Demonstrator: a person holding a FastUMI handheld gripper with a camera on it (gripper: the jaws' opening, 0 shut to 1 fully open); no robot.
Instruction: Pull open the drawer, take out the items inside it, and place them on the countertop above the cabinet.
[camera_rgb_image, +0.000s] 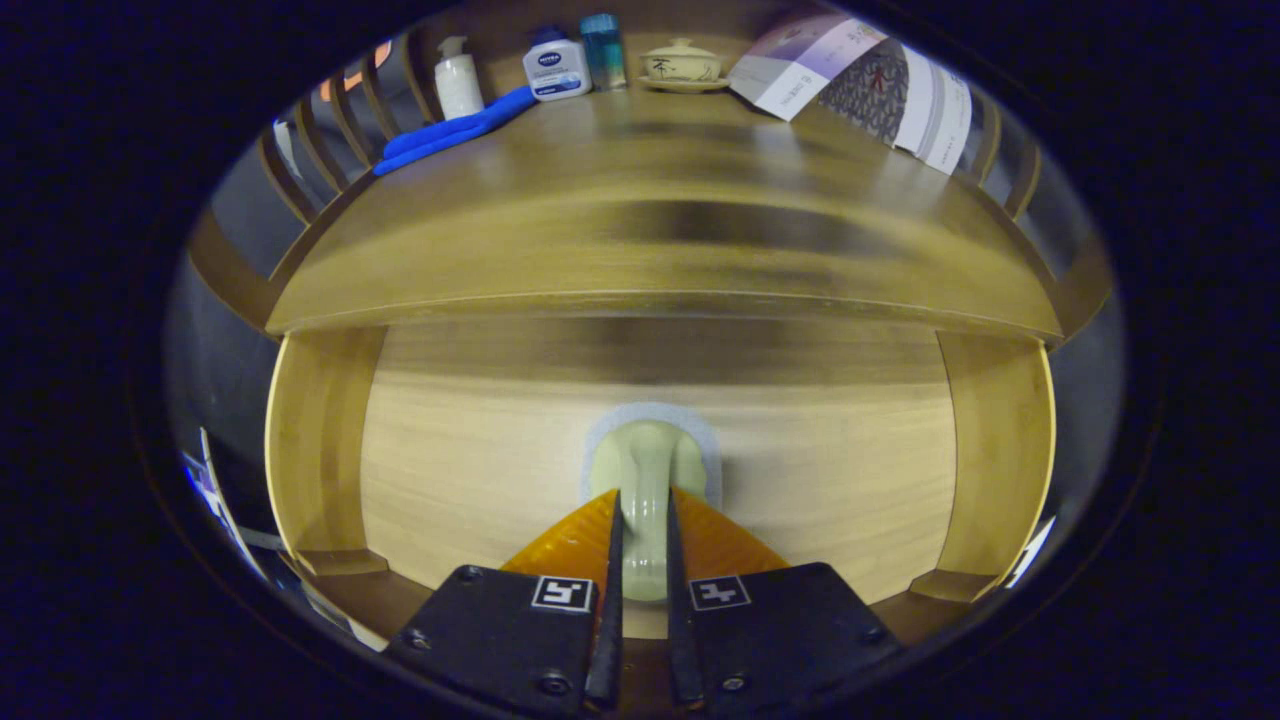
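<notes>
A pale wooden drawer front (800, 480) fills the space under the countertop (660, 230) of the cabinet. In its middle a light green handle (645, 470) sticks out from a grey backing pad. My gripper (642, 545) is shut on that handle, one finger pressing on each side of its stem. The drawer front sits flush between the cabinet's side posts, and whatever is inside it is hidden.
At the back of the countertop stand a white pump bottle (458, 83), a white and blue lotion bottle (556, 68), a teal container (603, 50) and a lidded ceramic cup on a saucer (682, 65). A blue cloth (455, 130) lies at left, an open booklet (860, 85) at right.
</notes>
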